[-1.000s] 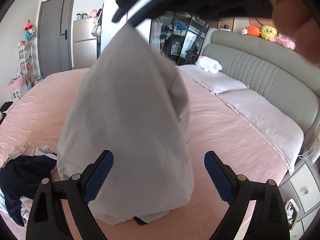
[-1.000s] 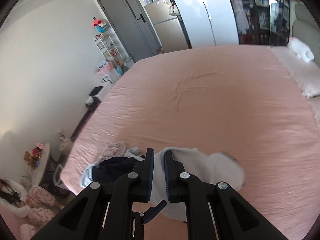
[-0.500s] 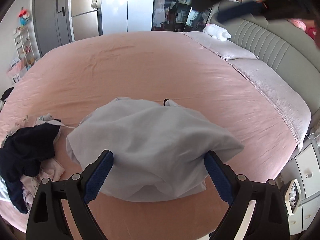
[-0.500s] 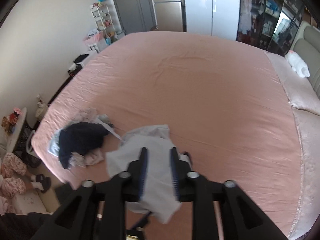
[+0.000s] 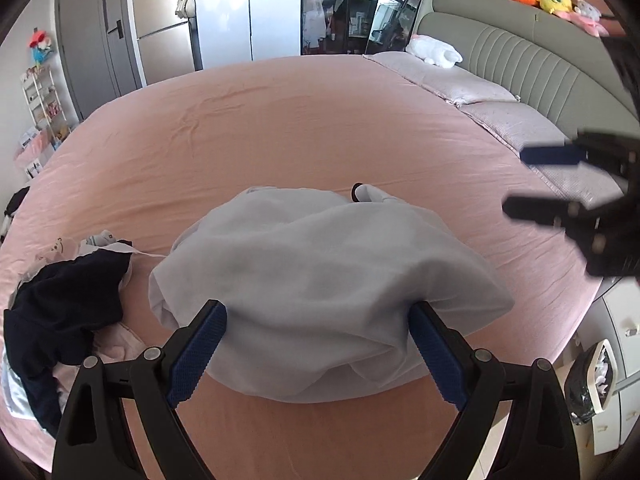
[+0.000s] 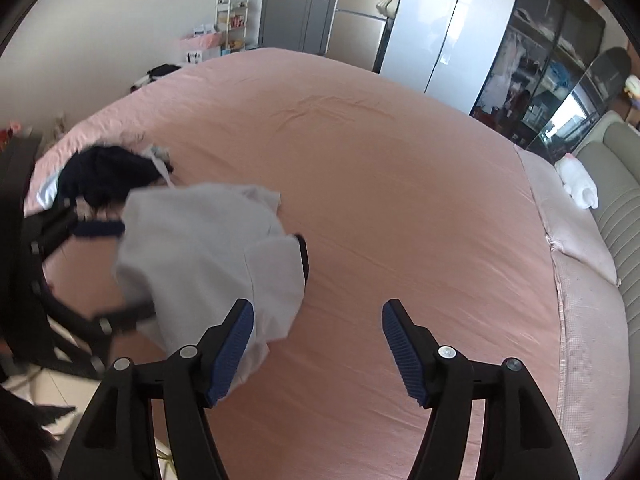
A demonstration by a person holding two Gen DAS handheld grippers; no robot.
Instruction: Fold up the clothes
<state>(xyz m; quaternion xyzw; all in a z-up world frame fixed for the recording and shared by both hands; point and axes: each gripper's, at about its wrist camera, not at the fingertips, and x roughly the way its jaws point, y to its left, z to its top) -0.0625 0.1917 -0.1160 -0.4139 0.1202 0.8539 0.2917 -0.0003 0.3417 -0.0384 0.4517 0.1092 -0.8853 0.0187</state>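
A pale grey garment (image 5: pixel 320 276) lies crumpled on the pink bed (image 5: pixel 280 128), near the front edge. One dark-trimmed opening of it (image 5: pixel 356 193) points toward the middle of the bed. My left gripper (image 5: pixel 318 340) is open, its blue pads (image 5: pixel 200 344) on either side of the garment's near edge, holding nothing. My right gripper (image 5: pixel 552 180) hovers blurred at the right, open and off the cloth. In the right wrist view the same garment (image 6: pixel 200 248) lies left of my open right gripper (image 6: pixel 316 320), and the left gripper (image 6: pixel 120 268) straddles its left edge.
A heap of dark navy and pale clothes (image 5: pixel 68 300) sits at the bed's left front corner, shown too in the right wrist view (image 6: pixel 104 172). Pillows (image 5: pixel 500 112) and a white plush toy (image 5: pixel 434 50) line the grey headboard. A white nightstand (image 5: pixel 616 320) stands right of the bed.
A second ago the right gripper held the garment up in the air. It has let go, the garment has dropped onto the bed, and the right gripper has opened and swung off to the right.
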